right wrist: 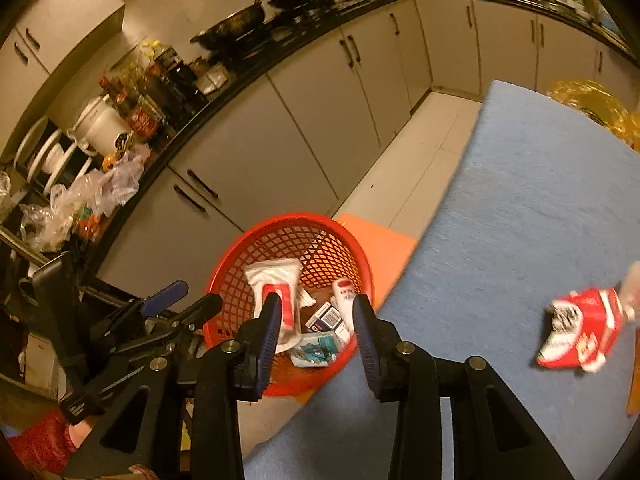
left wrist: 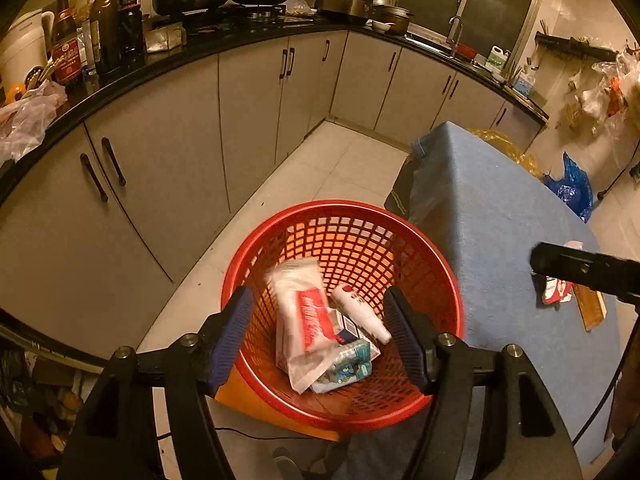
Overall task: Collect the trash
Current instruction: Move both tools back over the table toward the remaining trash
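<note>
A red mesh basket (left wrist: pixel 344 206) (right wrist: pixel 288 219) stands beside the blue-covered table (left wrist: pixel 500 220) (right wrist: pixel 520 200). In it lie a white and red plastic packet (left wrist: pixel 304 320) (right wrist: pixel 276 280), blurred, a white tube (left wrist: pixel 360 312), small boxes (right wrist: pixel 326 316) and a teal pack (left wrist: pixel 348 364). My left gripper (left wrist: pixel 320 336) (right wrist: pixel 200 293) hangs open over the basket with nothing between its pads. My right gripper (right wrist: pixel 317 338) is open over the basket's near rim; one of its fingers (left wrist: pixel 568 266) shows in the left wrist view. A crumpled red and white pack (right wrist: pixel 580 332) (left wrist: pixel 558 292) lies on the table.
An orange stool (right wrist: pixel 376 248) sits under the basket. Cabinets and a black counter (left wrist: pixel 160 68) with bottles and woks curve around the tiled floor (left wrist: pixel 340 160). A yellow bag (right wrist: pixel 592 104) lies at the table's far end, a wooden piece (left wrist: pixel 590 310) near the pack.
</note>
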Demonstrator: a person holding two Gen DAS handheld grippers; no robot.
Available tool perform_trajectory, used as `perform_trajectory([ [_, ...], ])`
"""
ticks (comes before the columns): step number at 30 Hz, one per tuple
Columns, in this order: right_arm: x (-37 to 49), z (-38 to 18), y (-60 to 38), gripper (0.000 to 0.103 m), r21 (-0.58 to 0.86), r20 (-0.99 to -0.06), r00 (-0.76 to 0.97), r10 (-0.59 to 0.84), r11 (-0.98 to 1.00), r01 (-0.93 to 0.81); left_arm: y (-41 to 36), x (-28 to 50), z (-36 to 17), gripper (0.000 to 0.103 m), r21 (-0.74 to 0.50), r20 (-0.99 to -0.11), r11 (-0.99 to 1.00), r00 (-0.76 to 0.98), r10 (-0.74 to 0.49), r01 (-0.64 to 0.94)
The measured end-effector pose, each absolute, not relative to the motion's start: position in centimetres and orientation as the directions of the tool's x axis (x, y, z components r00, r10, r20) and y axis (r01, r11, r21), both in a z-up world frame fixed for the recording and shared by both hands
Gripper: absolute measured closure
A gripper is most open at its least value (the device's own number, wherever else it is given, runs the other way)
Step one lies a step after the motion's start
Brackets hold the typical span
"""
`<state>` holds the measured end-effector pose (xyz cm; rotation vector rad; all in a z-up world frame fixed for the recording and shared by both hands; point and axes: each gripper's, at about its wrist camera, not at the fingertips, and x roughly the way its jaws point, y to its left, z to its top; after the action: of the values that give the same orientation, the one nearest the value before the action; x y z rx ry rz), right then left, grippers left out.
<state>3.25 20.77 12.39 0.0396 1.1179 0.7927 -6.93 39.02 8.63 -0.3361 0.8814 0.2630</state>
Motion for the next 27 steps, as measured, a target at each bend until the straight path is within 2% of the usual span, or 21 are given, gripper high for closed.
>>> perform_trajectory([
  [19, -1.0, 10.6, 4.2, 0.058, 0.445, -0.805, 0.27, 0.528, 0.839, -0.312, 25.3, -5.1, 8.9, 0.036, -0.181, -0.809, 0.981, 0.578, -0.105, -0.075],
  [22, -1.7, 10.6, 1.6, 0.058, 0.445, -0.808, 0.282, 0.516, 0.85, -0.28, 22.8, -4.5, 9.2, 0.032, -0.181, -0.811, 0.983, 0.569, -0.139, -0.018],
  [24, -2.1, 10.6, -0.2, 0.058, 0.441, -0.812, 0.292, 0.505, 0.86, -0.257, 21.3, -3.9, 9.5, 0.023, -0.181, -0.81, 0.983, 0.565, -0.155, 0.01],
  [27, -2.9, 10.8, -3.1, 0.058, 0.441, -0.814, 0.31, 0.491, 0.87, -0.22, 18.9, -2.7, 9.9, 0.021, -0.187, -0.804, 0.98, 0.564, -0.189, 0.062],
])
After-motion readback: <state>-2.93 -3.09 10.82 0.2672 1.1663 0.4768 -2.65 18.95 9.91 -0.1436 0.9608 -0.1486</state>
